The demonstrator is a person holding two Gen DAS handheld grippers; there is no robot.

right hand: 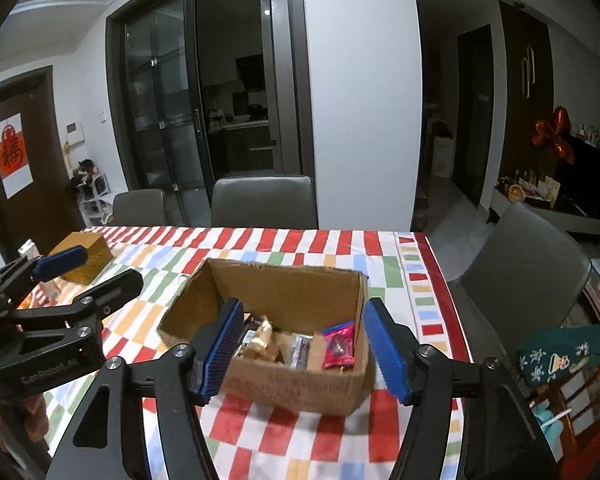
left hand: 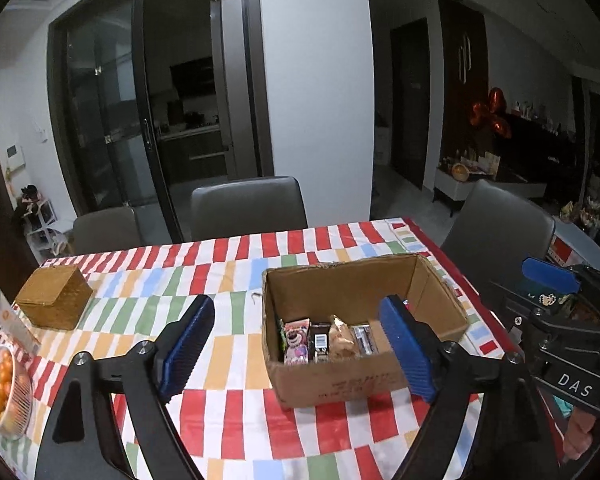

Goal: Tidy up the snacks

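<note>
An open cardboard box (left hand: 340, 380) stands on the striped tablecloth (left hand: 228, 400), just ahead of both grippers. Along its near wall lie a pink bear packet (left hand: 297, 342), a dark packet (left hand: 320, 342), a tan packet (left hand: 342, 340) and a silvery packet (left hand: 362, 338). In the right wrist view the box (right hand: 300, 388) also holds a red-pink packet (right hand: 340, 346) at its right end. My left gripper (left hand: 297, 302) is open and holds nothing, above the box's near left corner. My right gripper (right hand: 305, 304) is open and holds nothing, its blue pads (right hand: 384, 348) either side of the box's near end.
A gold woven box (left hand: 54, 296) sits at the table's far left, with a carton (left hand: 8, 316) and a bowl of oranges (left hand: 4, 388) nearer. Grey chairs (left hand: 248, 208) stand behind the table and at its right (right hand: 528, 264). A green patterned cloth item (right hand: 560, 352) lies off the right edge.
</note>
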